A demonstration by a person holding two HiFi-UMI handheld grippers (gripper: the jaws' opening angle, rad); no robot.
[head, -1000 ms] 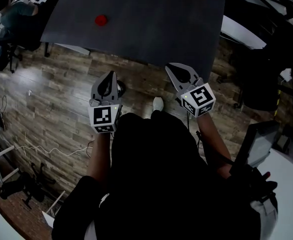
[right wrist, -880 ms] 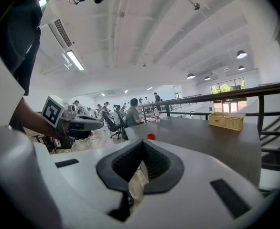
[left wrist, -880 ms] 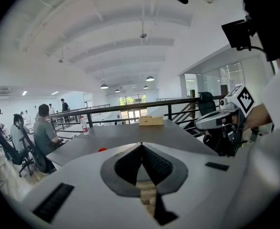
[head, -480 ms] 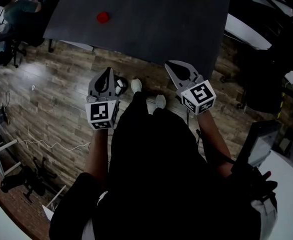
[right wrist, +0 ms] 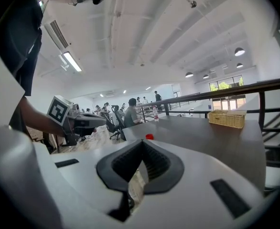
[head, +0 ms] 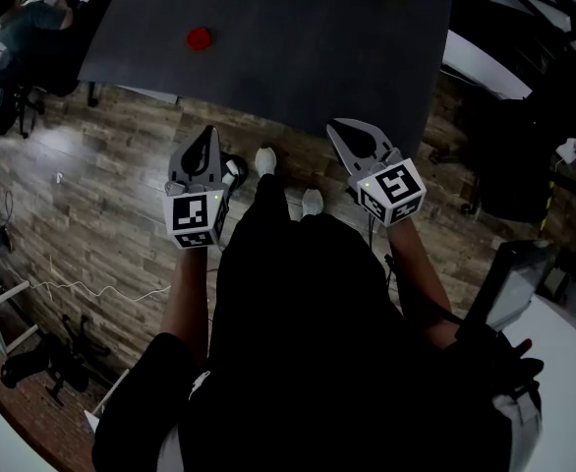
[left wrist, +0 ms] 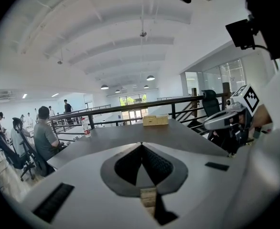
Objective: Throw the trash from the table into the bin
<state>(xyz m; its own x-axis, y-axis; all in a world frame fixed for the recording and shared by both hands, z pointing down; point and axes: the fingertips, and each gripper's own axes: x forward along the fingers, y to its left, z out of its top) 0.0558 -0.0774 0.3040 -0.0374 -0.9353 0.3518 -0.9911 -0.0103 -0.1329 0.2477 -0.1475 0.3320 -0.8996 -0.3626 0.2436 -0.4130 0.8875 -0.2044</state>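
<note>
A small red piece of trash (head: 200, 37) lies on the dark table (head: 298, 57), at its left side and far from both grippers. It also shows as a red spot (right wrist: 149, 137) in the right gripper view. My left gripper (head: 210, 130) is shut and empty, held over the wooden floor just short of the table's near edge. My right gripper (head: 333, 126) is level with it to the right, jaws together with nothing between them. The left gripper view (left wrist: 141, 144) and the right gripper view (right wrist: 141, 141) both look across the tabletop. No bin is in view.
A wicker basket (right wrist: 227, 119) stands at the table's far end, and a bottle (left wrist: 86, 128) at its far left corner. People sit on office chairs (left wrist: 44, 137) to the left. Black chairs and frames (head: 509, 155) crowd the right. A white desk with a dark screen (head: 509, 283) is behind, right.
The left gripper has moved forward toward the table edge. A white shoe has stepped forward beside it. The right gripper has hardly moved.
</note>
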